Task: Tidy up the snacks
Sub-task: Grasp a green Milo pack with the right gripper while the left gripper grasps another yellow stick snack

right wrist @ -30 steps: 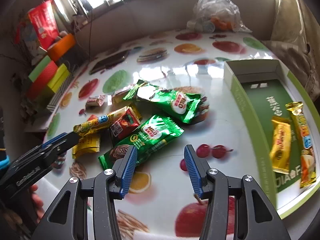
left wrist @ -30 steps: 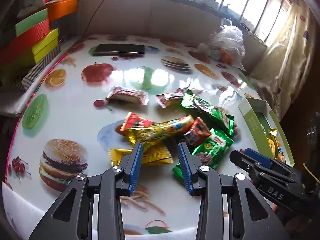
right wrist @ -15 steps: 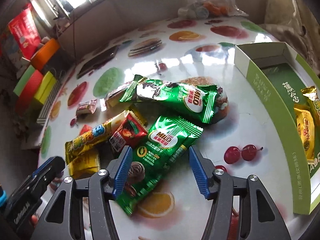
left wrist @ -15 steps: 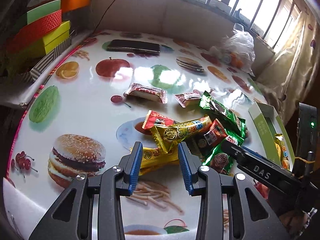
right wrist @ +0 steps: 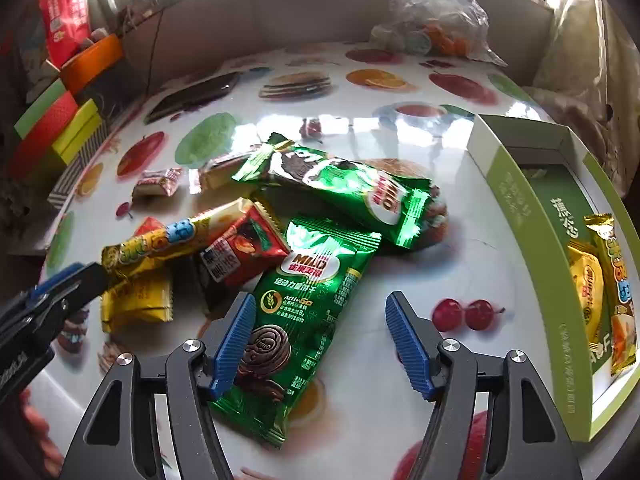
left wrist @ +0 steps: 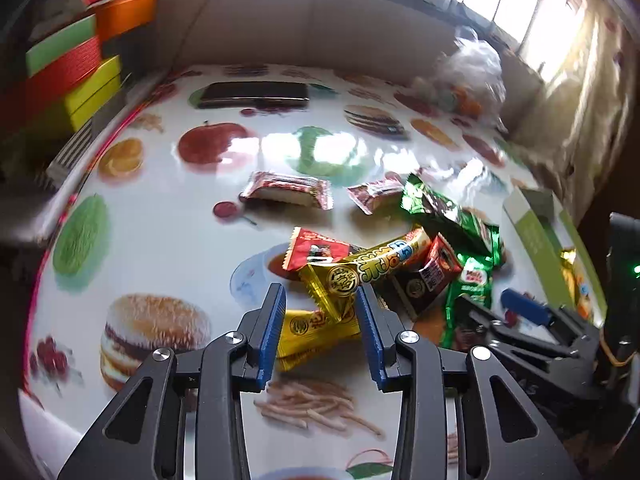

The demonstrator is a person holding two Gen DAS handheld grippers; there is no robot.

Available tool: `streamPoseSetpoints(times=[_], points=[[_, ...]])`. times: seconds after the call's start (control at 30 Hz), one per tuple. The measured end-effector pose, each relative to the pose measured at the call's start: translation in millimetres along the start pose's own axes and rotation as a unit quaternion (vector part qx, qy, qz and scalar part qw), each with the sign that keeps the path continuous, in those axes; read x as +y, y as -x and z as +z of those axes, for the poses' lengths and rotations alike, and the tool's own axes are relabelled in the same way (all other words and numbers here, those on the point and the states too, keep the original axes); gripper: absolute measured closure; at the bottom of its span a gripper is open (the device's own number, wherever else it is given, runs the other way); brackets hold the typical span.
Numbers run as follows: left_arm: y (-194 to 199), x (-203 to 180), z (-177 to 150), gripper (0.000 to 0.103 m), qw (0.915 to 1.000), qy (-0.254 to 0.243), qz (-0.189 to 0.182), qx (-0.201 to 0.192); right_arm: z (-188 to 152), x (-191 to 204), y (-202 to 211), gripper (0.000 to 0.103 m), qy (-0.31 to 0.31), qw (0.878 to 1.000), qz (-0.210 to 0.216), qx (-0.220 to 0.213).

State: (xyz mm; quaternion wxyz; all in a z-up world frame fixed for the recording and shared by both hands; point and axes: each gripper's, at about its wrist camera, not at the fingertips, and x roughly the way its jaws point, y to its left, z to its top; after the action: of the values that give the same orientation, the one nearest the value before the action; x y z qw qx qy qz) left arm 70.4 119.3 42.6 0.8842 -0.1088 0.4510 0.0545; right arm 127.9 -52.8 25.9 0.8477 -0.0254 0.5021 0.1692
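The right gripper stands wide, its jaws having just been opening, and the lower half of a green Milo biscuit pack lies between them on the table; the left blue pad overlaps the pack's edge, the right pad is well clear of it, and whether the left one touches cannot be told. The pack is glossy green foil with a white and red logo at its upper end and a brown spiral biscuit printed low down; its bottom corner is hidden behind the gripper's finger.

At 12 o'clock from it a second green Milo pack lies across. At 10 o'clock sit a red sachet and a long yellow bar, with a yellow packet beneath. At 3 o'clock a green box holds two yellow snacks, cut off by the frame edge.

The left gripper is narrowly parted, hovering above the yellow packet and the end of the long yellow bar, which show between its pads; whether the pads touch either cannot be told. At 11 o'clock lies a red-and-white wafer packet. The left view is blurred, so small print there is unreadable.
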Motion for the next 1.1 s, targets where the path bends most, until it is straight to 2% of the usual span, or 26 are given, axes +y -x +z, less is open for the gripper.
streamPoseSetpoints(times=[0.3,0.37,0.43,0.57,0.7,0.73,1.1], points=[[-9,-22,21,0.065,0.9965,-0.083,-0.007,0.003,-2,-17,6,0.034,0.014,1.0,-0.024,0.001],[-13,-30,22,0.065,0.9932,-0.114,-0.015,0.013,-4,-21,8,0.034,0.018,0.999,-0.029,0.0],[-20,-38,22,0.065,0.989,-0.145,-0.007,0.025,-4,-25,10,0.034,0.017,0.999,-0.04,-0.003],[-27,-48,24,0.065,0.9842,-0.174,-0.004,0.031,-4,-32,13,0.034,0.004,0.999,-0.052,-0.005],[-38,-53,26,0.065,0.9808,-0.189,-0.009,0.047,-9,-36,14,0.034,-0.024,1.0,-0.003,-0.007],[-42,-54,27,0.065,0.9801,-0.191,-0.006,0.051,-10,-35,12,0.034,-0.022,1.0,-0.003,-0.001],[-59,-62,30,0.065,0.9796,-0.191,-0.006,0.063,-12,-37,9,0.037,0.001,0.999,-0.052,0.002]])
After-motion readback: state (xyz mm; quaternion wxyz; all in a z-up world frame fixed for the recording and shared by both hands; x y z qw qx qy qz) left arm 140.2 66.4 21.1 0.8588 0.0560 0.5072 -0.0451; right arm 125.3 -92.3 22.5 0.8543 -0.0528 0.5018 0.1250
